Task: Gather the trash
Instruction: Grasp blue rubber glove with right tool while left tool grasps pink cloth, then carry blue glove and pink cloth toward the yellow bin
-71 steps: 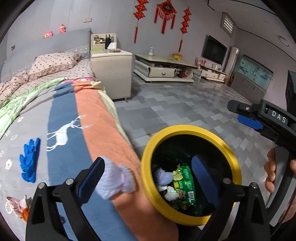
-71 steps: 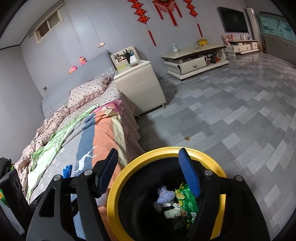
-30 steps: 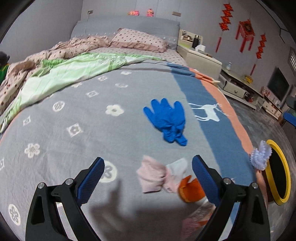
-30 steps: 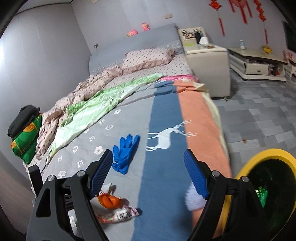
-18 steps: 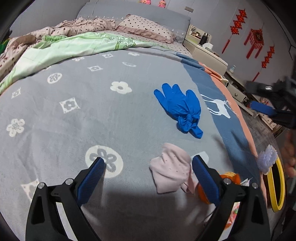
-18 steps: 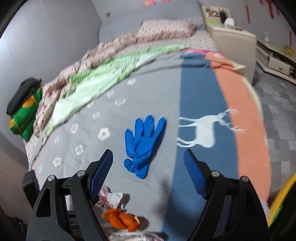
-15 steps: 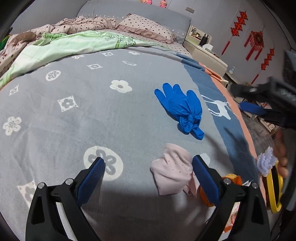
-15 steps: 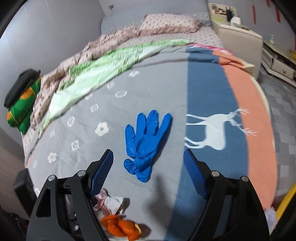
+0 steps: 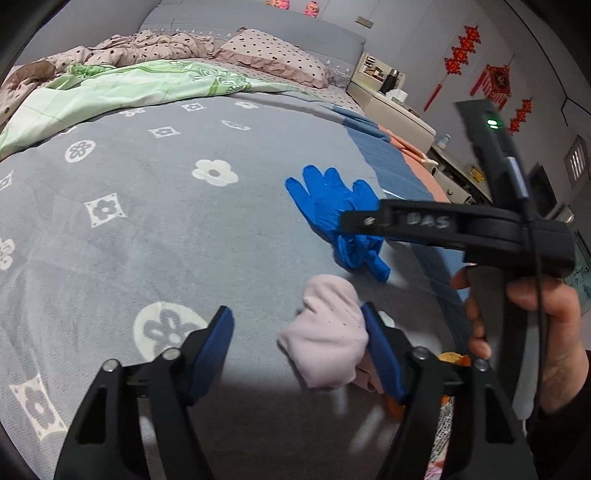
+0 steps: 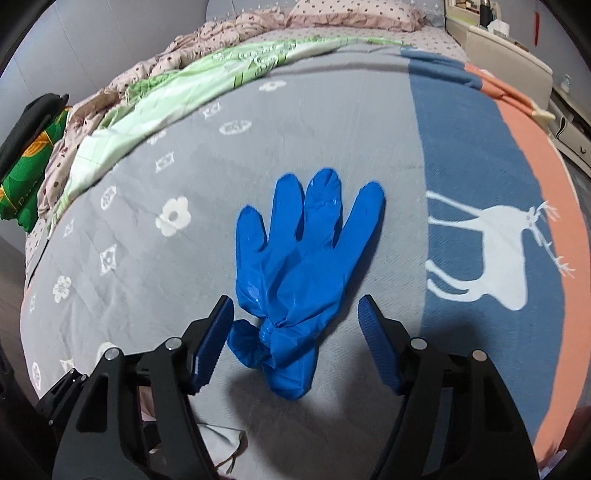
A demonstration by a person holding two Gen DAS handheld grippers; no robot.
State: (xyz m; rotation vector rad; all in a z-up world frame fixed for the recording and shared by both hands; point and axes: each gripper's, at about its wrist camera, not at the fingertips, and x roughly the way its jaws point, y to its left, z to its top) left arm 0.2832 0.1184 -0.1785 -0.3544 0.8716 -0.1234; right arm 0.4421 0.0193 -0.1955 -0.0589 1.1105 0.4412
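Blue glove between open right jaws, cuff nearest them.

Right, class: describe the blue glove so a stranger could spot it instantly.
Start at the grey flowered blanket covering the bed. Near its dark blue deer stripe lies the blue glove, fingers spread flat. It alone is glossy bright blue; the crumpled pink cloth nearby is pale.

Home bedroom. Wide bed under grey flower-patterned blanket with blue and orange stripes, white deer motif. Rumpled green floral quilt, pink polka-dot pillow, grey padded headboard. Cream bedside cabinet beside bed. Red Chinese knot ornaments hang on grey wall.
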